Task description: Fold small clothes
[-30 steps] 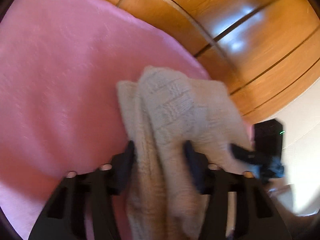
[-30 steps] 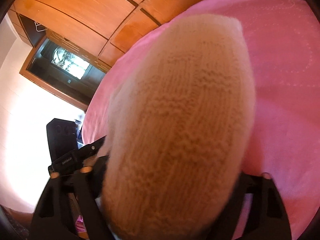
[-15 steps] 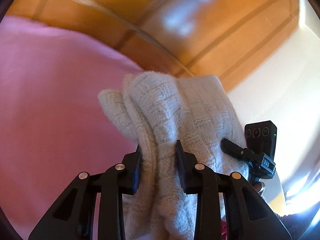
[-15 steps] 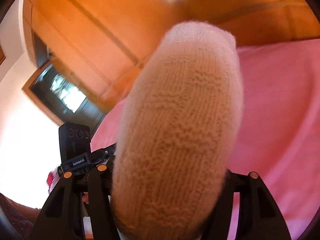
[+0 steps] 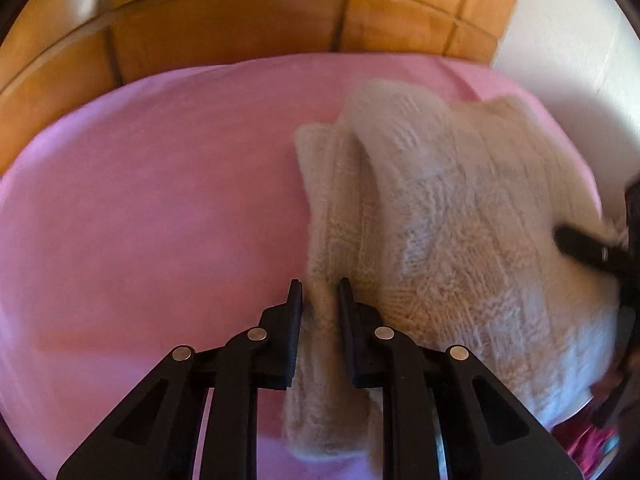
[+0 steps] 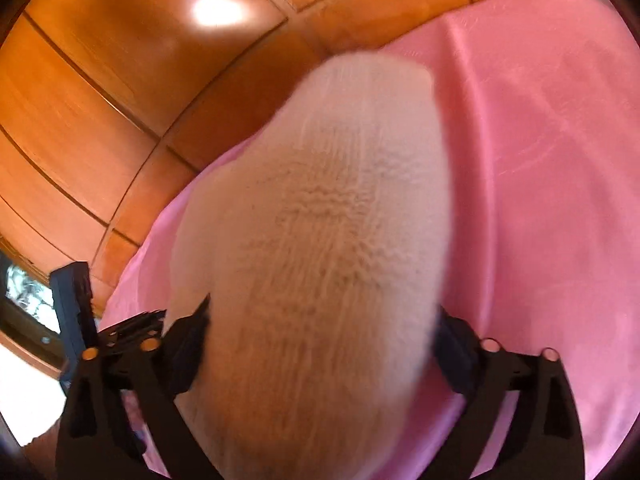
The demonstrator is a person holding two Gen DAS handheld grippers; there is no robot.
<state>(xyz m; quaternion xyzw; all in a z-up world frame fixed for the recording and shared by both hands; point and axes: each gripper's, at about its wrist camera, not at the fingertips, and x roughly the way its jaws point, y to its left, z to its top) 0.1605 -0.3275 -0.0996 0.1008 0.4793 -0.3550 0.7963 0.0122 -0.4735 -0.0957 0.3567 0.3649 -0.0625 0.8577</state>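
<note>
My left claw (image 5: 319, 294) has just been closing and pinches a fold of the cream knitted woollen garment (image 5: 452, 220) over the pink bedsheet (image 5: 152, 216). My right claw (image 6: 320, 320), jaws just widened, straddles its bulk; whether the pads grip, I cannot tell. I'd lay it flat and keep edges aligned. Its long axis runs away from me.

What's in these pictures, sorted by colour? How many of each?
Cream: 1, the knitted garment
Pink: 1, the bed sheet
Black: 2, the left gripper and the right gripper
Orange-brown: 1, the wooden panelling
Total: 5
</note>
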